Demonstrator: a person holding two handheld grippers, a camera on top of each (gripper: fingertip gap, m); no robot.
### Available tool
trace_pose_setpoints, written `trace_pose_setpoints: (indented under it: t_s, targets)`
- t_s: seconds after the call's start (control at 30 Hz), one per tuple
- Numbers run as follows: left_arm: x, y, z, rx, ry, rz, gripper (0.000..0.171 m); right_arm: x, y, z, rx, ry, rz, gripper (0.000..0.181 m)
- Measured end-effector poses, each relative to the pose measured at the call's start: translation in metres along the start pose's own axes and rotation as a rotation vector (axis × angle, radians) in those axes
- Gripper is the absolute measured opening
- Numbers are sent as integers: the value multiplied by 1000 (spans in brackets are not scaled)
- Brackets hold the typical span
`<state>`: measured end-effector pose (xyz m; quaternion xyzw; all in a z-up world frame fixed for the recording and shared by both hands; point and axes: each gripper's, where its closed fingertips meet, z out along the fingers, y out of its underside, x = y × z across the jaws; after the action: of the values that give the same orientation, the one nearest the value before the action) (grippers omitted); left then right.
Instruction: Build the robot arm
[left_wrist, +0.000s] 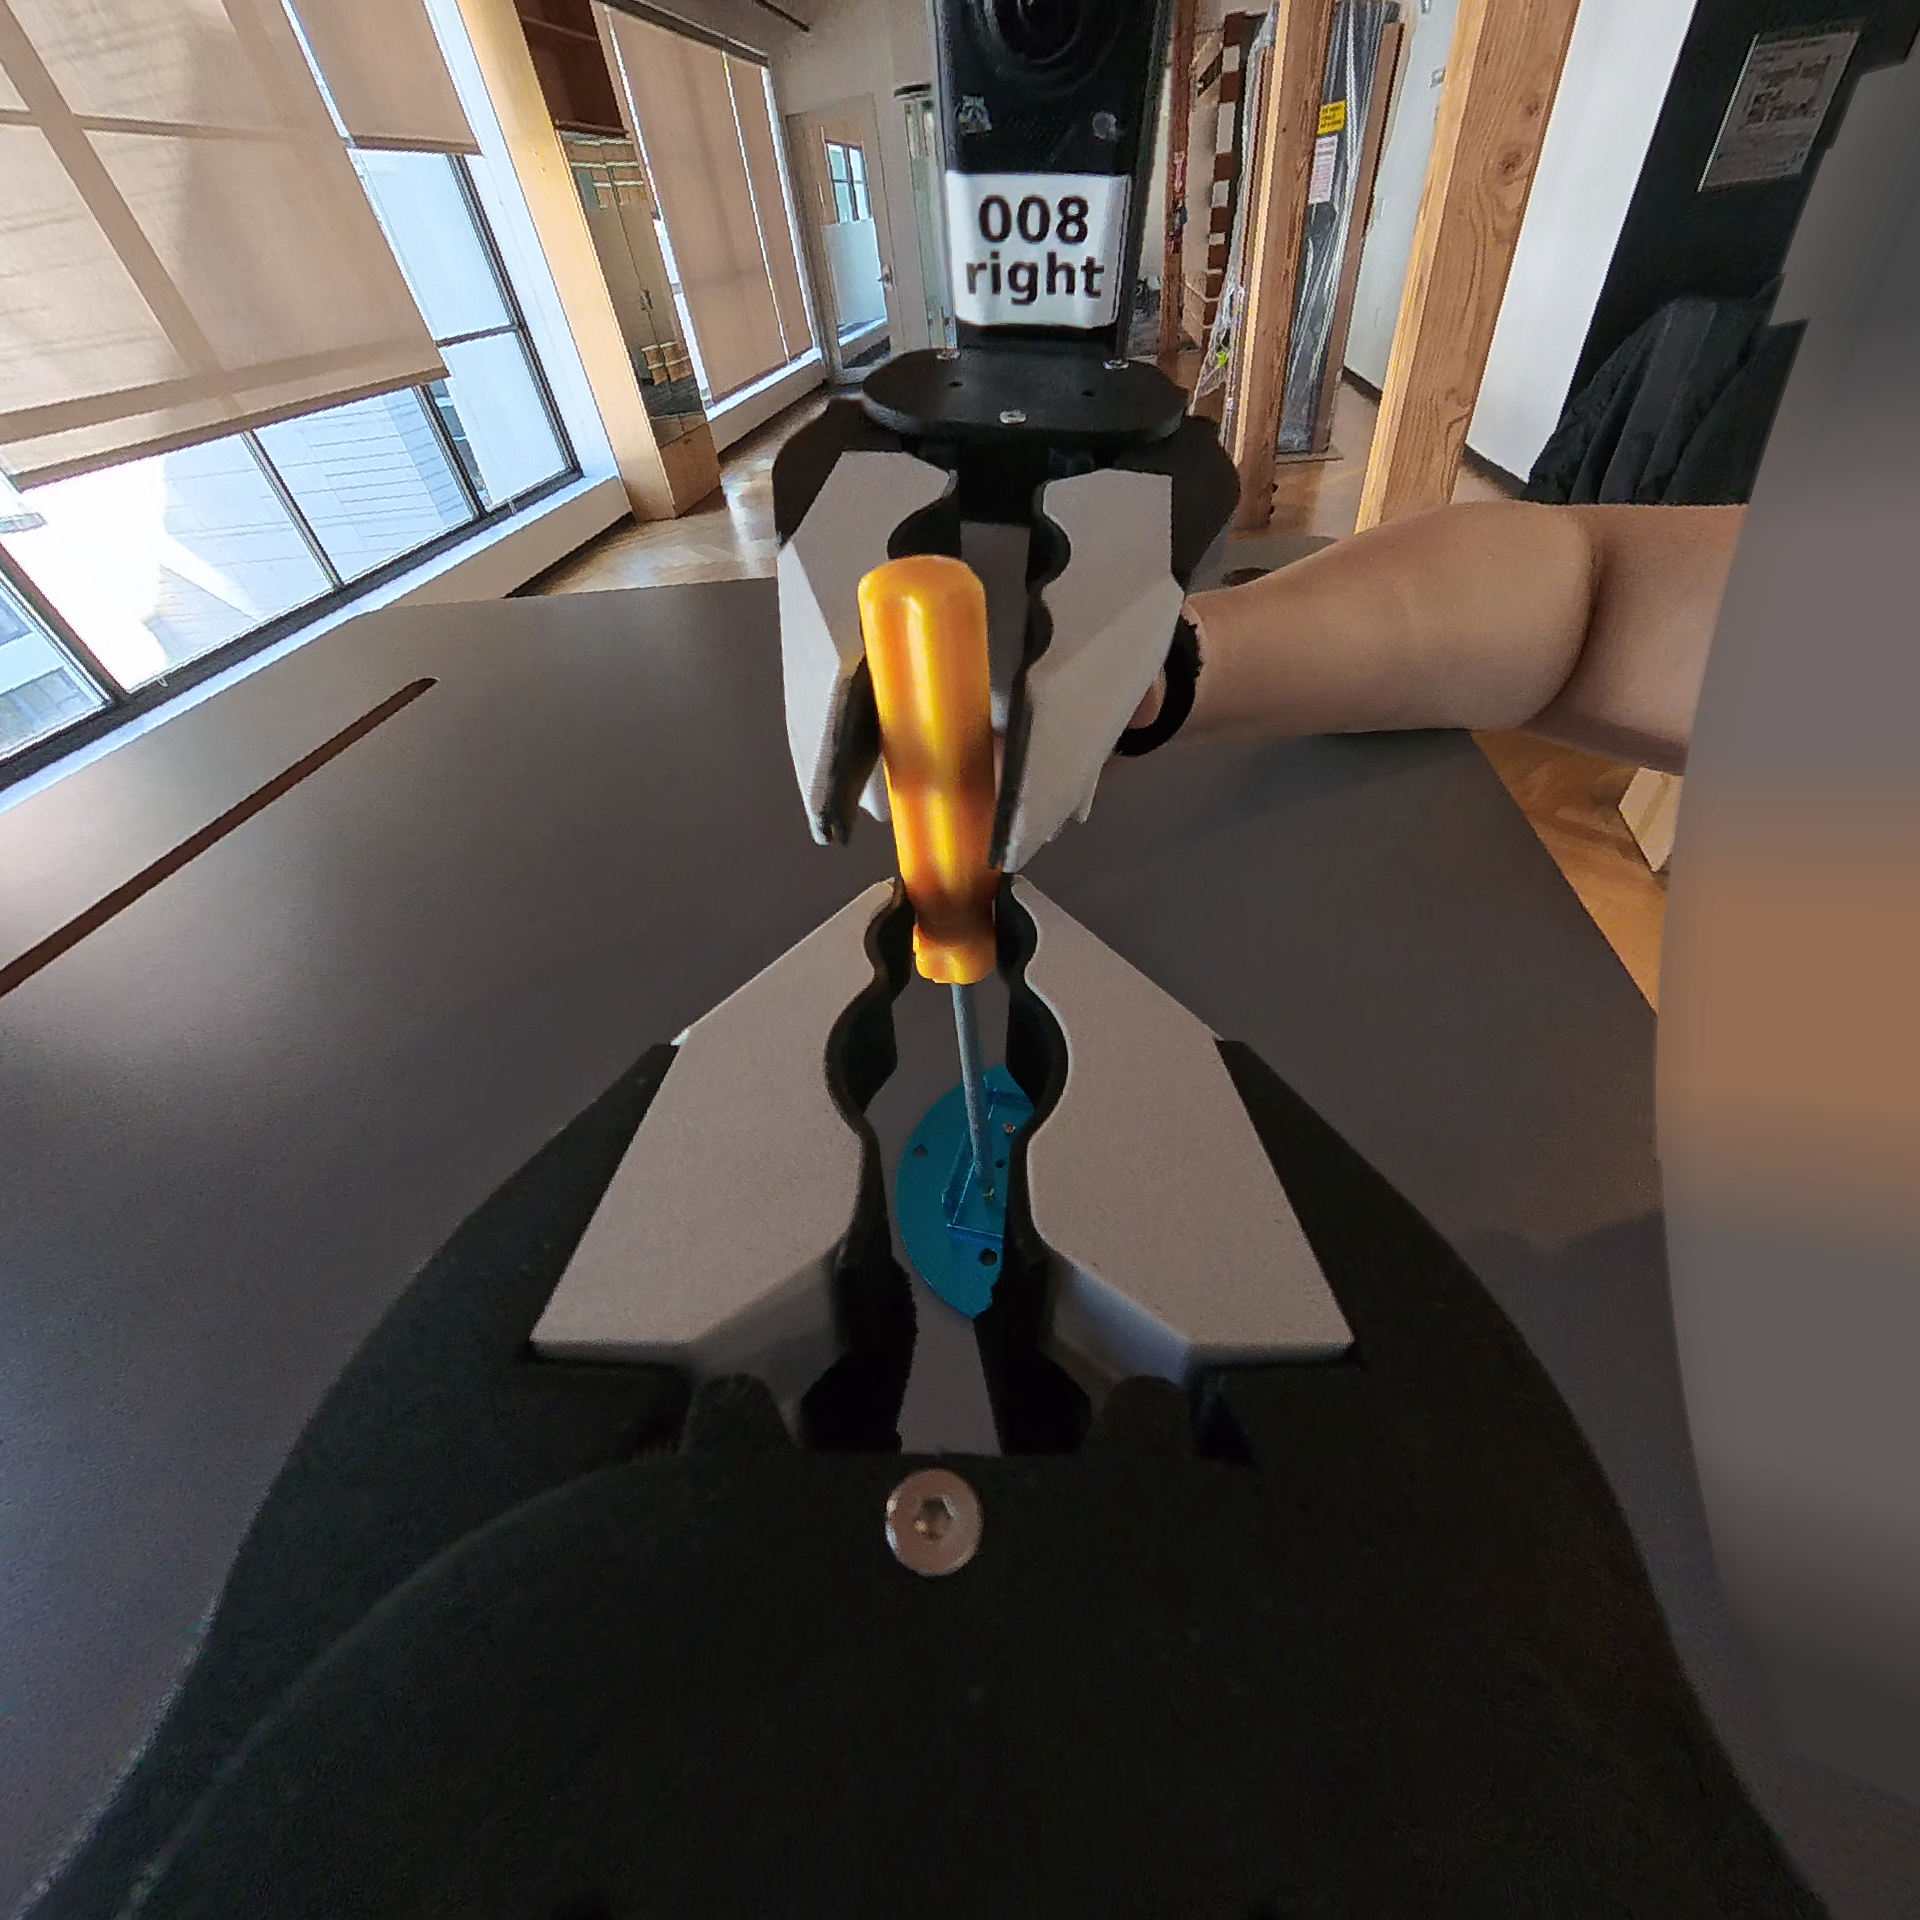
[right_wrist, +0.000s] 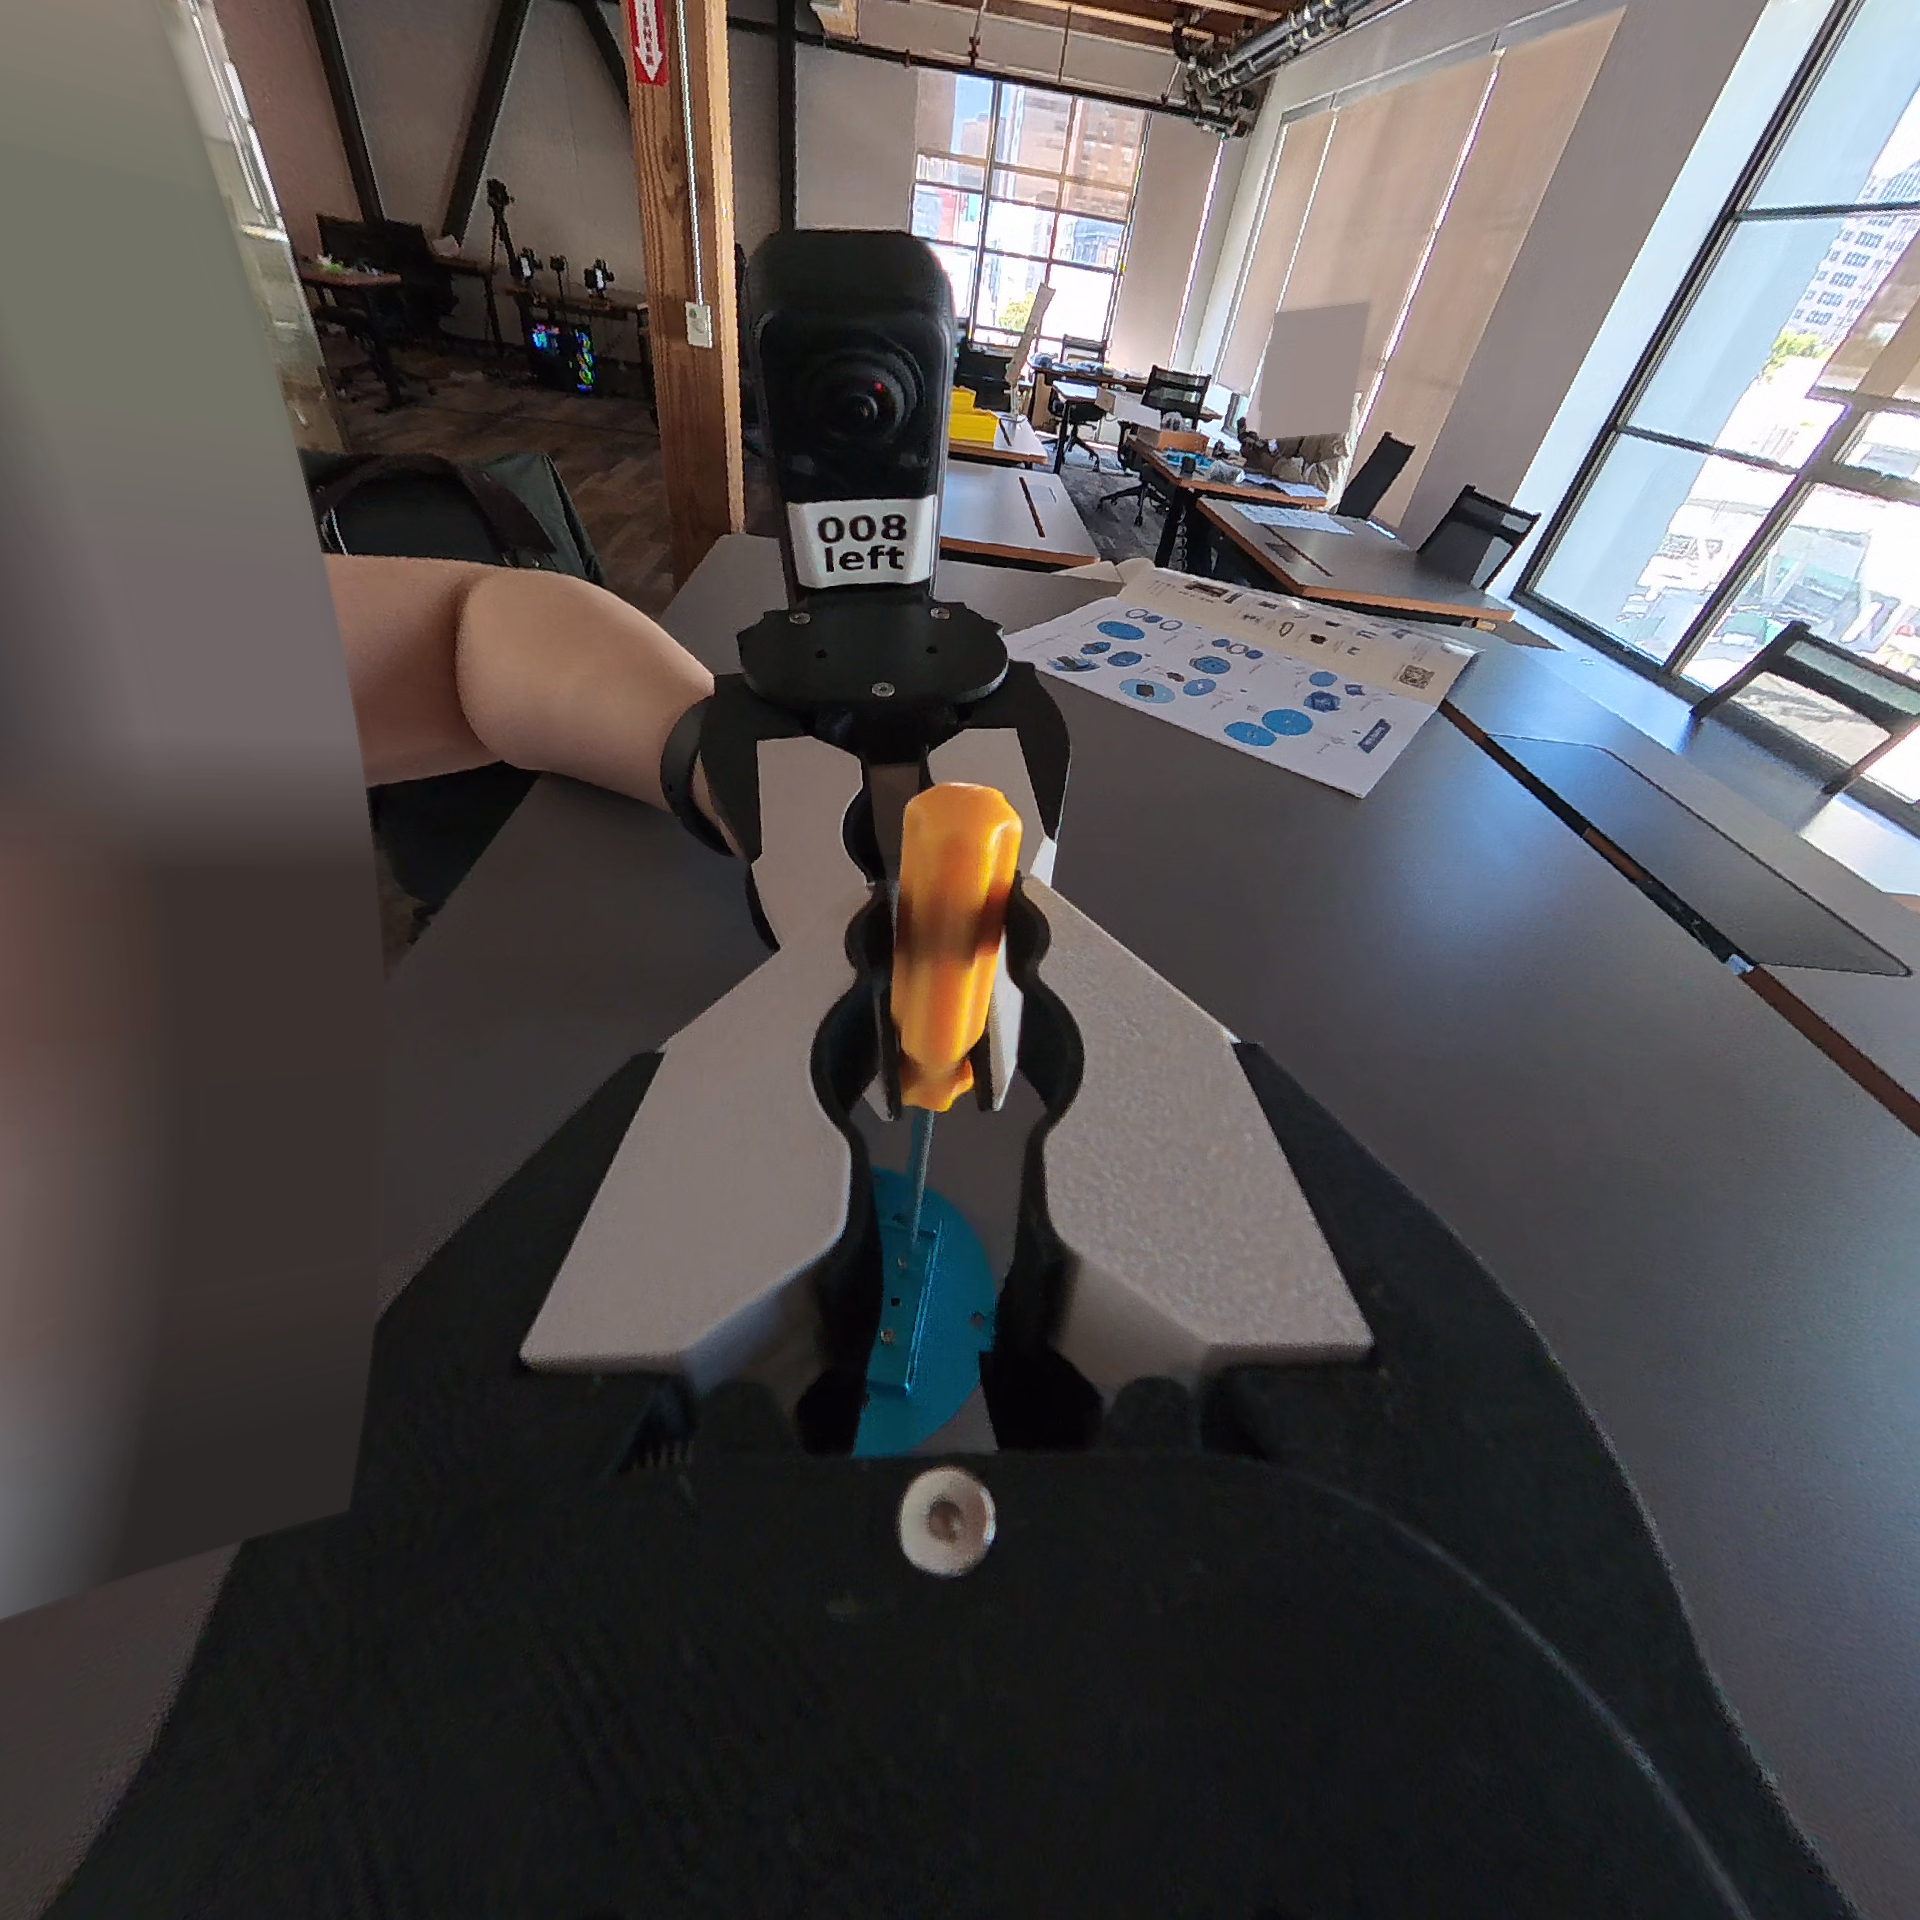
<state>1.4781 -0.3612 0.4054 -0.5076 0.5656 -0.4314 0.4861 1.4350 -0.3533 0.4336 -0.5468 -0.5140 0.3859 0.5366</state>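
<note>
An orange-handled screwdriver (left_wrist: 928, 748) stands nearly upright, with its thin shaft tip on a bracket on a blue round plate (left_wrist: 930, 1236). The plate lies flat on the dark table (left_wrist: 416, 987). My left gripper (left_wrist: 958, 894) is closed on the lower end of the handle. My right gripper (left_wrist: 914, 831) faces it from across the table and is closed on the middle of the handle. In the right wrist view the screwdriver (right_wrist: 951, 935) sits between my right gripper's tips (right_wrist: 945, 904). The left gripper (right_wrist: 940, 1091) pinches the handle lower down, above the blue plate (right_wrist: 961, 1283).
A printed sheet with blue diagrams (right_wrist: 1247, 675) lies on the table to the far right. A long slot (left_wrist: 208, 821) cuts the tabletop on the left. A person's forearms (left_wrist: 1455, 644) (right_wrist: 499, 665) reach in behind each gripper. Desks and chairs (right_wrist: 1174, 416) stand farther back.
</note>
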Motion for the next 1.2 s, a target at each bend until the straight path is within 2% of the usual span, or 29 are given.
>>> trace_pose_setpoints:
  t_s: [0.2, 0.4, 0.5, 0.67, 0.73, 0.9, 0.97, 1.03, 1.13, 1.2]
  targets:
    - [-2, 0, -1, 7, -4, -7, 13, 6, -11, -12, 26, -1, 8, 39]
    - [-1, 0, 0, 14, -2, 2, 13, 8, -20, -21, 19, 2, -7, 47]
    - [0, 0, 0, 19, 2, 0, 13, 9, -25, -24, -28, 16, -24, 48]
    - [1, 0, 0, 16, 3, 13, 13, 8, -25, -24, -238, 16, -125, 50]
    - [0, 0, 0, 18, 2, 9, 13, 2, -26, -21, -336, -33, -172, 50]
    - [-1, 0, -1, 21, 1, 4, 13, 4, -12, -20, -684, -150, -235, 50]
    - [0, 0, 0, 20, 2, 8, 13, 7, -10, -19, -760, -178, -223, 44]
    - [0, 0, 0, 21, 1, 6, 13, 7, -5, -21, -826, -209, -211, 31]
    - [-1, 0, -1, 22, 2, -4, 13, 2, -3, -21, -868, -250, -176, 18]
    - [-2, 0, -1, 24, 4, -11, 13, 4, -3, -20, -879, -238, -184, 18]
